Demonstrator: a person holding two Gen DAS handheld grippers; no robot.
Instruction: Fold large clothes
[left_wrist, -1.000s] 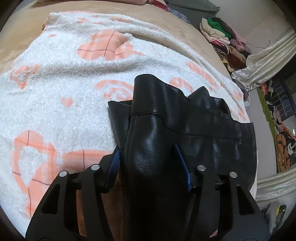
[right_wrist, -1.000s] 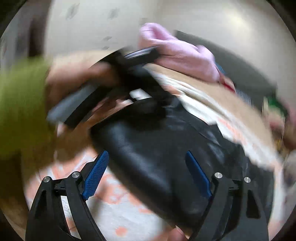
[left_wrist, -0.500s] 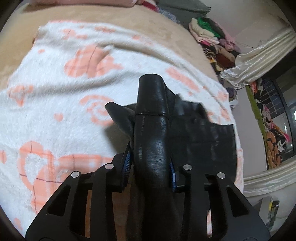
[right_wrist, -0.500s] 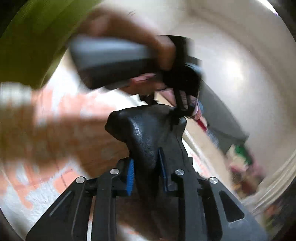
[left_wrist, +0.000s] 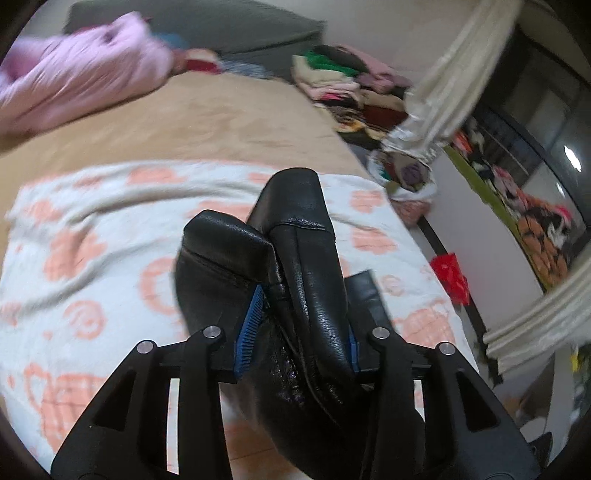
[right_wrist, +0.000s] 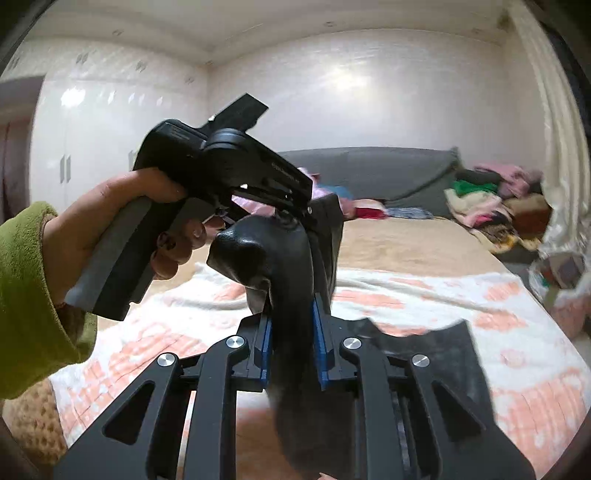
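Here: patterned blanket (left_wrist: 110, 229) over tan bed (left_wrist: 221, 125).

indoor light, moderately bright and soft. broad glare patches sit on the white wall (right_wrist: 351, 85) and glossy wardrobe doors (right_wrist: 74, 96) in the right wrist view. both views show strong fisheye bending with dark vignetted corners. motion blur smears the pink garment (left_wrist: 81, 74), the curtain (left_wrist: 458, 85) and the patterned blanket (left_wrist: 92, 229); gripper frames stay sharp.

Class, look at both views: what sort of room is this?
Most likely a bedroom: a bed under a patterned blanket, white wardrobe doors, and piled clothes beside it.
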